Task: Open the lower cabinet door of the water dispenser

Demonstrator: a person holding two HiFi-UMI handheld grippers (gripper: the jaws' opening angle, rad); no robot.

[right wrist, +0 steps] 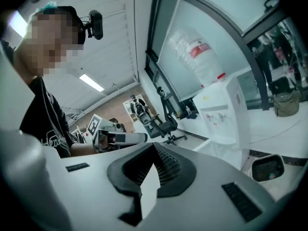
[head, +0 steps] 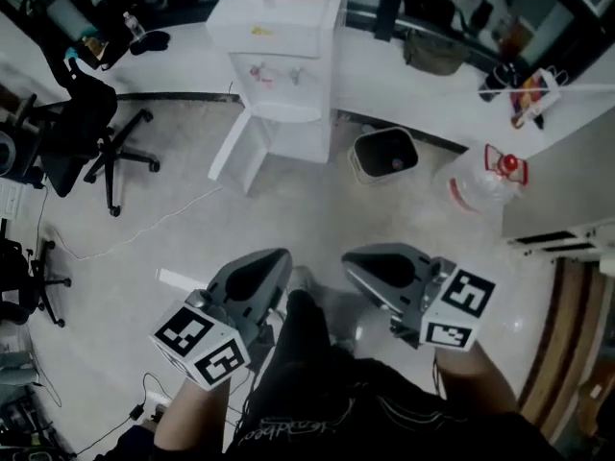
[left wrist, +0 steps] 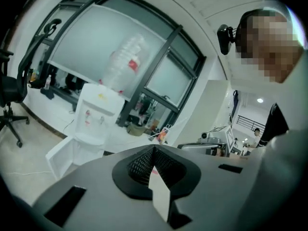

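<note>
Grey plastic up close: left tongs clenched tight, nothing between them. Right tongs same, shut & empty, both held out in front of the person, above the floor. Further off, the white water dispenser stands by the wall w/ its lower cabinet door swung open to the left; bin just beside it.

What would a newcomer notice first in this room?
The white water dispenser stands at the top of the head view, its lower cabinet door swung open. Nearer, the left hand-held gripper and right hand-held gripper are empty, jaws together, each with a marker cube. A big clear water bottle sits on the floor at right.
</note>
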